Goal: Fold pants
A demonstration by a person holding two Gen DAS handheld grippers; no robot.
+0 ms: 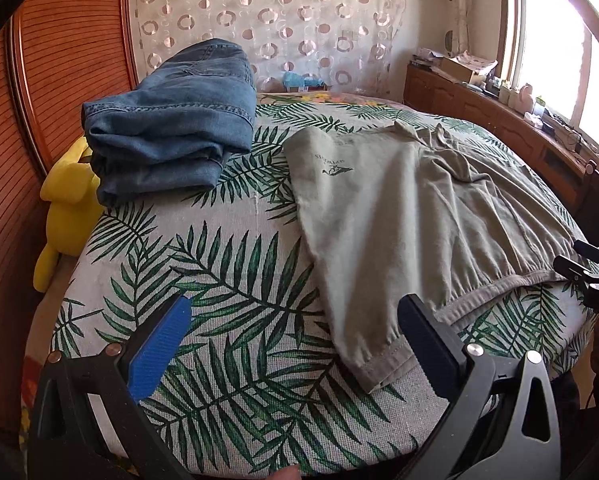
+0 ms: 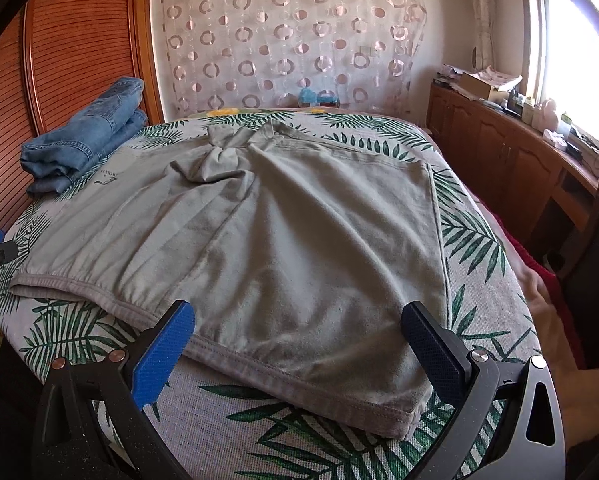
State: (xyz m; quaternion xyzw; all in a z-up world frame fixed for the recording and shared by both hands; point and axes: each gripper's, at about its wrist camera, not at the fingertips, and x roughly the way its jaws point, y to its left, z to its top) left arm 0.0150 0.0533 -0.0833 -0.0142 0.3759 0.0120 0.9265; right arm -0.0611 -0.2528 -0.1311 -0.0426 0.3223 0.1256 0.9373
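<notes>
While both tools hang over the near edge of the bed, the scene reads so:

Left hand-held gripper [image 1: 295, 320]: jaws spread wide, nothing between them; its blue pad sits over bare bedspread, its dark pad just beside the near left corner of the pants. Its tip also shows at the left edge of the right wrist view.

Right hand-held gripper [image 2: 299, 328]: jaws spread wide, holding nothing; the two pads straddle the near hem of the pants, above the cloth. Whether the pads touch the fabric cannot be told.

Pants [image 2: 259, 220]: grey-green, lying flat on the bed with the hemmed edge toward the cameras; the far end is bunched and wrinkled near the middle of the bed. A small dark printed logo sits near the far left corner.

Bedspread [image 1: 219, 264]: pale grey weave with green palm leaves, covering the bed under everything.

Jeans [image 1: 171, 120]: blue, folded into a thick stack, at the far left of the bed, apart from the pants.

Yellow toy [image 1: 67, 208]: soft and plush, wedged between the left side of the bed and the wooden slatted panel [image 1: 27, 160], just below the jeans.

Curtain [image 2: 291, 40]: sheer, with a pattern of rings, hanging behind the bed.

Cabinet [image 2: 499, 144]: low, wooden, along the right wall under the window, with boxes and small clutter on top.
</notes>
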